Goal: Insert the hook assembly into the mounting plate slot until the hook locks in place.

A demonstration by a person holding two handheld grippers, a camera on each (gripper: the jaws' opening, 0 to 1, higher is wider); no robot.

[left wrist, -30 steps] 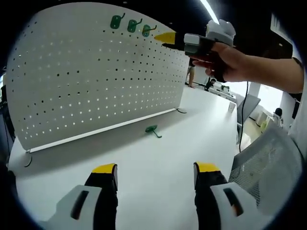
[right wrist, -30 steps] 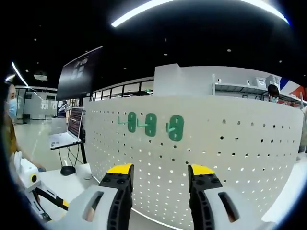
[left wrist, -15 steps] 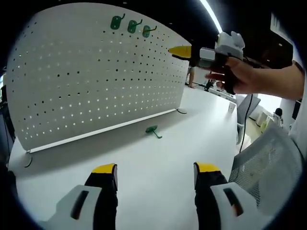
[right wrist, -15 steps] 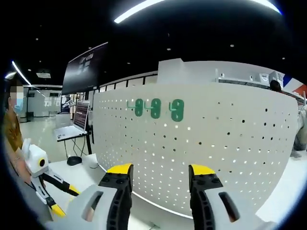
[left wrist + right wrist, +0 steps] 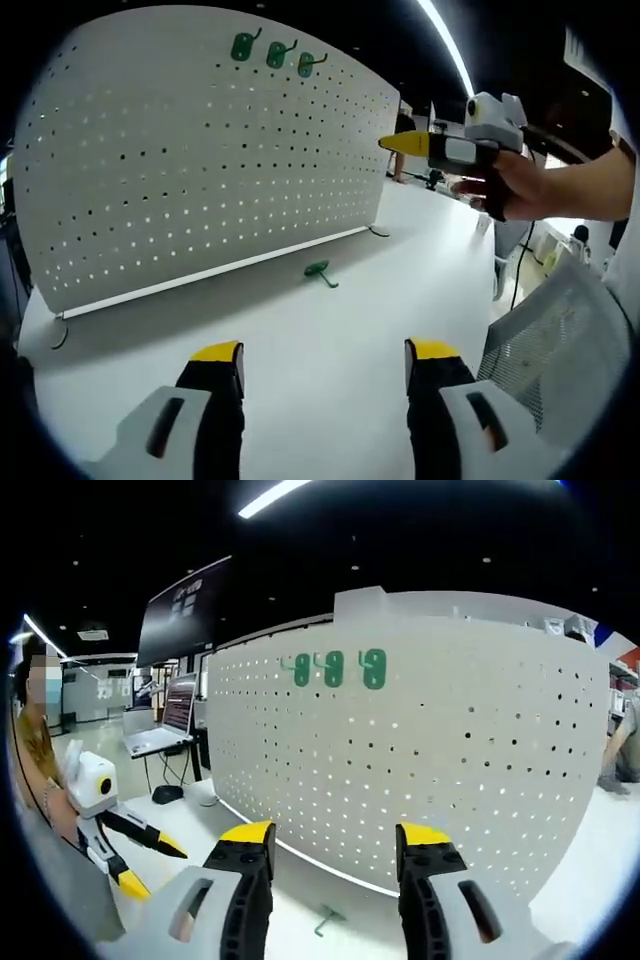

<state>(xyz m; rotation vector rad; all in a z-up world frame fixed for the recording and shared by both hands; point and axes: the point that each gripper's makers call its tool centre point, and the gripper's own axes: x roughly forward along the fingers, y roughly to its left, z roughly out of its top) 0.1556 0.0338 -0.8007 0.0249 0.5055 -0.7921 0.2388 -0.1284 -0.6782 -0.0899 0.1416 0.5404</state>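
Right gripper (image 5: 404,146) held up at right of left gripper view, jaws look closed, empty. Left gripper (image 5: 325,352) low, jaws wide. Loose hook (image 5: 319,271) on table (image 5: 300,350) below pegboard (image 5: 200,150).

white hand-held gripper (image 5: 322,365) bodies, black jaws, yellow tips

I saw a white table (image 5: 330,390) spread out ahead of me, smooth and bare over most of its top. A tall white pegboard (image 5: 200,160) stood upright on it, resting on small feet at its lower corners. One green hook (image 5: 318,272) lay loose on the tabletop just in front of the board's lower edge — in the right gripper view it appeared between my two jaws, dim and small.
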